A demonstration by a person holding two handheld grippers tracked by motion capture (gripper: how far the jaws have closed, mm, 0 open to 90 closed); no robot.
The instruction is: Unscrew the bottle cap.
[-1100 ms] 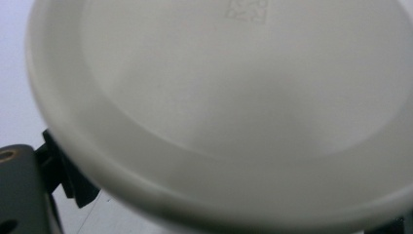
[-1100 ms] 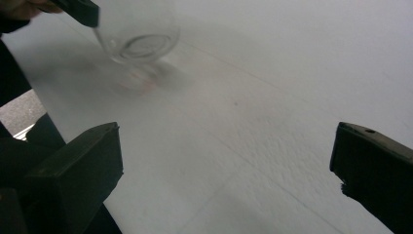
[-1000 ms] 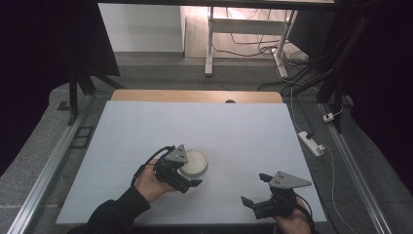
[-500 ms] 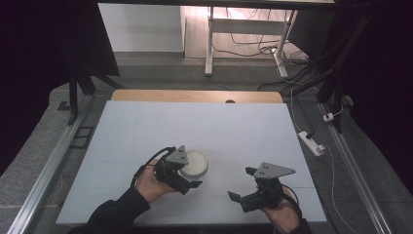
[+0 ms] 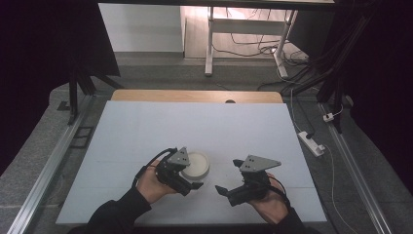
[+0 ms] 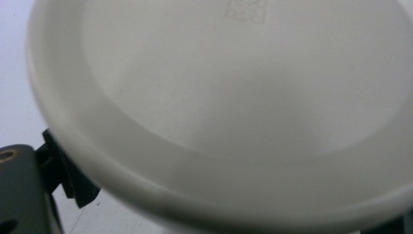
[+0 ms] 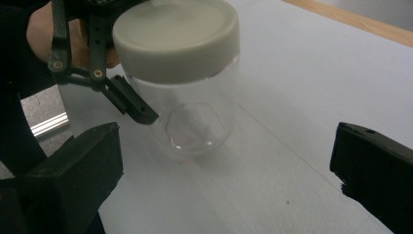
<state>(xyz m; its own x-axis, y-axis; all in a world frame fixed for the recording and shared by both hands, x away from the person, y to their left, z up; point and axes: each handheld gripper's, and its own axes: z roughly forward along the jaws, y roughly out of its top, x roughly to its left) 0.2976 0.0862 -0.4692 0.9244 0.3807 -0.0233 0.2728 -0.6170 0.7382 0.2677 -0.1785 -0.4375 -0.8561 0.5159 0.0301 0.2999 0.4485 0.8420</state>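
White board covered the table, and a dark floor with cables lay behind it. On the near middle of the board stood a clear jar with a cream lid. The left gripper was pinching the jar on its glass body just under the lid, one jaw on each side. In the left gripper view the lid was very close. The right gripper hovered near the jar, to its right, with jaws spread wide and nothing between them.
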